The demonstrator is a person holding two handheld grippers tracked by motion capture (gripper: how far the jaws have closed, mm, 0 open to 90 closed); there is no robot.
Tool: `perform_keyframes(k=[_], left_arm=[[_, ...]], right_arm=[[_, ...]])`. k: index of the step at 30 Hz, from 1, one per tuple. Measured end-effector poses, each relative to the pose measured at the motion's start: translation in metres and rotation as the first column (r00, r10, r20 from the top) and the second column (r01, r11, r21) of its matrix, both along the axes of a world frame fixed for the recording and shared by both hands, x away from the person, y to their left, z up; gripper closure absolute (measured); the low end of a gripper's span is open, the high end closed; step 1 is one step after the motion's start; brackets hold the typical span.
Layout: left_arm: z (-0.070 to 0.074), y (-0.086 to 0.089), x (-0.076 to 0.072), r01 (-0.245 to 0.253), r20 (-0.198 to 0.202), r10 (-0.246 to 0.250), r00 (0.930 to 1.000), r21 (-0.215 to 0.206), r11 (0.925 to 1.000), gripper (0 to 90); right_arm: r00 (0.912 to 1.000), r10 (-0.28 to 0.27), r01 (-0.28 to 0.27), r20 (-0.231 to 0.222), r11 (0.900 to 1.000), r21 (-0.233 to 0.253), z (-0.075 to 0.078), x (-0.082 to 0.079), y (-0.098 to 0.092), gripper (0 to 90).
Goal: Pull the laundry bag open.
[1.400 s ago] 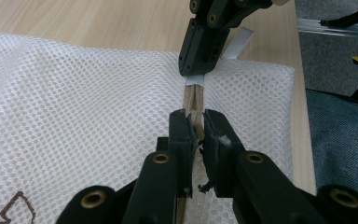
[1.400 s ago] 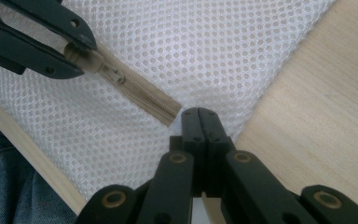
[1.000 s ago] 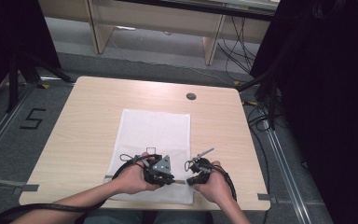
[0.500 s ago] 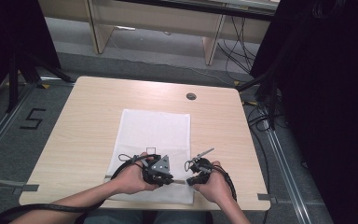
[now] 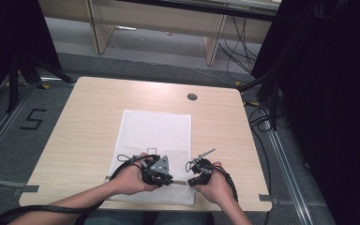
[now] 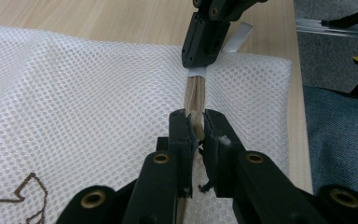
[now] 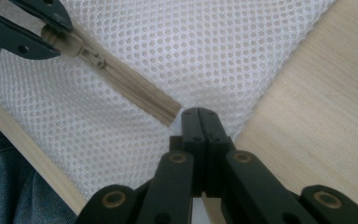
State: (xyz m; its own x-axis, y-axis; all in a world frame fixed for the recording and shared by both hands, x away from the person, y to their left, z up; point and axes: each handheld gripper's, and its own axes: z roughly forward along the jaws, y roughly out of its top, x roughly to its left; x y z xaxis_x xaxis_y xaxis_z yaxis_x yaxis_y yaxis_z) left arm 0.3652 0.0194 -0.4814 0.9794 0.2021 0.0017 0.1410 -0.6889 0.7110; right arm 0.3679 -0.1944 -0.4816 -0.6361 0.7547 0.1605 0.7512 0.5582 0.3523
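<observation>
Mesh bag (image 5: 155,140), white and zippered, lies flat on the near middle of the wooden table (image 5: 84,122), its near edge at the table's near edge. My left gripper (image 6: 196,126) is closed on the tan zipper (image 7: 130,86) at its slider, near the bag's near edge. My right gripper (image 7: 199,119) has its jaws pressed together on the bag's mesh just beyond the zipper's right end; in the left gripper view it stands at the zipper's far end, by a white tab (image 6: 237,39). A dark round grommet (image 5: 192,97) sits in the tabletop far right of the bag. On the floor to the left, black tape forms a "5" (image 5: 32,119). A brown outline mark (image 6: 18,191) on the mesh is partly visible; I cannot read it.
</observation>
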Motion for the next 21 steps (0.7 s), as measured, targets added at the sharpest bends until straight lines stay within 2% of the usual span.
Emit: perform_keyframes(k=[4, 10, 12, 16, 21], left_arm=[[0.0004, 0.0002, 0.0002, 0.005, 0.006, -0.005, 1.0, 0.007, 1.0, 81.7], [0.0011, 0.0011, 0.0, 0.005, 0.004, -0.005, 1.0, 0.003, 1.0, 81.7], [0.0019, 0.0022, 0.0008, 0.013, 0.014, -0.013, 0.9998, 0.008, 0.9999, 81.7], [0.0015, 0.0028, -0.0007, -0.003, 0.005, 0.003, 1.0, 0.003, 1.0, 81.7], [0.0017, 0.0028, -0.0009, 0.0, 0.006, 0.0, 1.0, 0.003, 1.0, 81.7]], right_arm=[[0.9998, -0.015, 0.015, -0.011, 1.0, 0.006, -0.0002, -0.0007, 0.0007, 90.0], [1.0, -0.001, 0.001, -0.001, 1.0, 0.002, -0.0001, 0.0001, -0.0003, 90.0], [1.0, -0.001, 0.001, -0.002, 1.0, 0.001, 0.0, 0.0001, -0.0002, 90.0], [0.9998, -0.011, 0.012, -0.016, 1.0, 0.002, 0.0006, -0.0005, 0.0001, 90.0], [0.9999, 0.009, -0.009, 0.004, 1.0, 0.004, -0.0005, 0.0008, -0.0009, 90.0]])
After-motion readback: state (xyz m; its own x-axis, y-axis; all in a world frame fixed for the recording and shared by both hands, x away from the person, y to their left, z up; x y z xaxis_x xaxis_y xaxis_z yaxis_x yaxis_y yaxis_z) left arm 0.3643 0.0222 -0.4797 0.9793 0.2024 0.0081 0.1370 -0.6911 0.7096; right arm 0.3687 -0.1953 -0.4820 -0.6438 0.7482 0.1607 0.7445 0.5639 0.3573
